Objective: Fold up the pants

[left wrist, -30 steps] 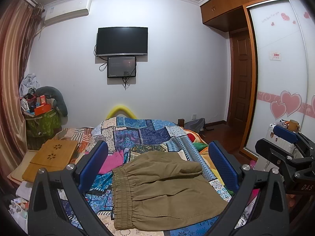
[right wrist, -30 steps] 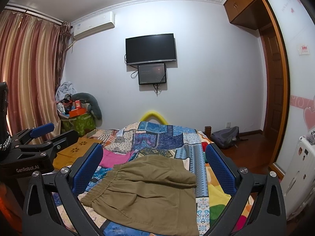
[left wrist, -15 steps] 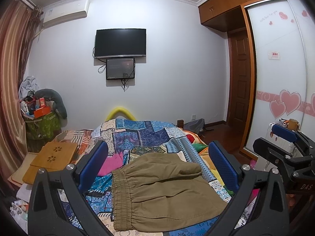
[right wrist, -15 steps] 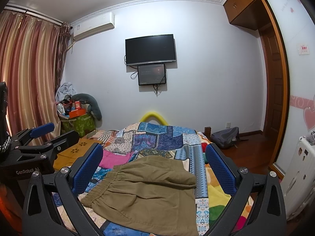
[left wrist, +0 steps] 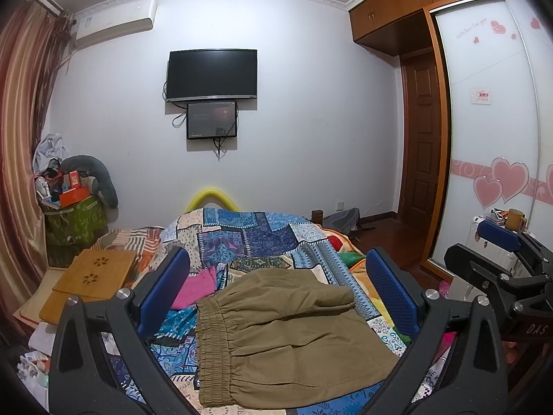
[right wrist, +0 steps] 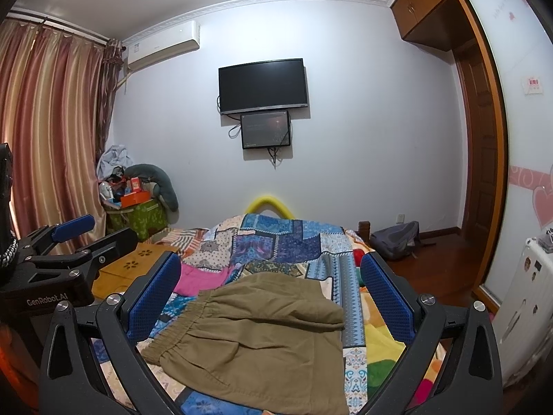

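Observation:
Khaki pants (left wrist: 287,339) lie folded on the patchwork quilt (left wrist: 249,238), the elastic waistband at the left. They also show in the right wrist view (right wrist: 255,339). My left gripper (left wrist: 276,294) is open and empty, held above the pants, its blue pads (left wrist: 394,294) wide apart. My right gripper (right wrist: 269,297) is open and empty too, above the pants. The right gripper also shows at the right edge of the left wrist view (left wrist: 501,263). The left gripper shows at the left edge of the right wrist view (right wrist: 62,252).
A pink cloth (left wrist: 197,285) lies on the quilt left of the pants. A wooden lap tray (left wrist: 93,269) sits at the bed's left. A green bag of clutter (left wrist: 74,221) stands by the curtain. A white radiator (right wrist: 522,307) and wardrobe stand on the right.
Both grippers have shifted only slightly; the view has drifted a little. The pants have not moved.

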`<action>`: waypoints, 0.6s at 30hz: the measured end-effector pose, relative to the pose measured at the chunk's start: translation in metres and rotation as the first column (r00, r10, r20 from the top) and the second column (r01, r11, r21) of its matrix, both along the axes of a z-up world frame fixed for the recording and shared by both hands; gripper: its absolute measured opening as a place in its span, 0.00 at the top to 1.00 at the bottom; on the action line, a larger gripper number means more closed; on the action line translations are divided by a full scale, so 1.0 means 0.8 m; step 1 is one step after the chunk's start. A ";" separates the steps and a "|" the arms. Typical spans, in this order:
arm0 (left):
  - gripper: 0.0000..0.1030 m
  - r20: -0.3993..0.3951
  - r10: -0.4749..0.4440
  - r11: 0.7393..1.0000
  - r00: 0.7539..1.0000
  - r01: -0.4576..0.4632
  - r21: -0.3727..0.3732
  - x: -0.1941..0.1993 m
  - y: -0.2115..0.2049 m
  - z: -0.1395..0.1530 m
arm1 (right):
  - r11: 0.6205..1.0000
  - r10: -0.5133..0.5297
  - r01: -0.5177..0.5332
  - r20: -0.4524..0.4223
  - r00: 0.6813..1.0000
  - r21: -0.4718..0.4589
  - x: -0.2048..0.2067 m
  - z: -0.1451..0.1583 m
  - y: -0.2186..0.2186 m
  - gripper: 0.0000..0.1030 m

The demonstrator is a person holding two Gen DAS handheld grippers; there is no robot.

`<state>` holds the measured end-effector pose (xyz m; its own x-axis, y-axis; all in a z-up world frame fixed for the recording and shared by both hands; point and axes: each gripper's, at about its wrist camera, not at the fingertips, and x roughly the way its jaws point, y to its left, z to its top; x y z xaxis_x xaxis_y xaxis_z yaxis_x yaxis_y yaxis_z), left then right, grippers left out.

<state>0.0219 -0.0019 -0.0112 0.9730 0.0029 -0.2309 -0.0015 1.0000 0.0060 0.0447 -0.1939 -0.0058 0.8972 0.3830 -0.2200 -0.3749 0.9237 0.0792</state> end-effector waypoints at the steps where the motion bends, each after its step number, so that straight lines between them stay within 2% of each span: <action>1: 0.00 -0.002 0.000 1.000 1.000 0.000 -0.001 0.000 0.000 0.000 | 1.000 -0.001 0.001 0.000 1.000 0.000 0.001 -0.001 -0.001 0.00; 11: 0.00 -0.032 0.016 1.000 0.999 -0.015 0.013 0.029 0.008 -0.009 | 1.000 -0.022 0.022 -0.013 1.000 -0.019 0.019 -0.012 -0.004 0.00; 14: 0.00 -0.065 0.029 0.999 0.997 -0.027 0.031 0.053 0.015 -0.018 | 0.999 -0.032 0.030 -0.035 0.999 -0.032 0.035 -0.022 -0.009 0.00; 18: 0.00 -0.148 0.061 0.997 0.987 -0.053 0.053 0.099 0.033 -0.041 | 0.996 -0.055 0.049 -0.088 0.995 -0.071 0.072 -0.047 -0.016 0.00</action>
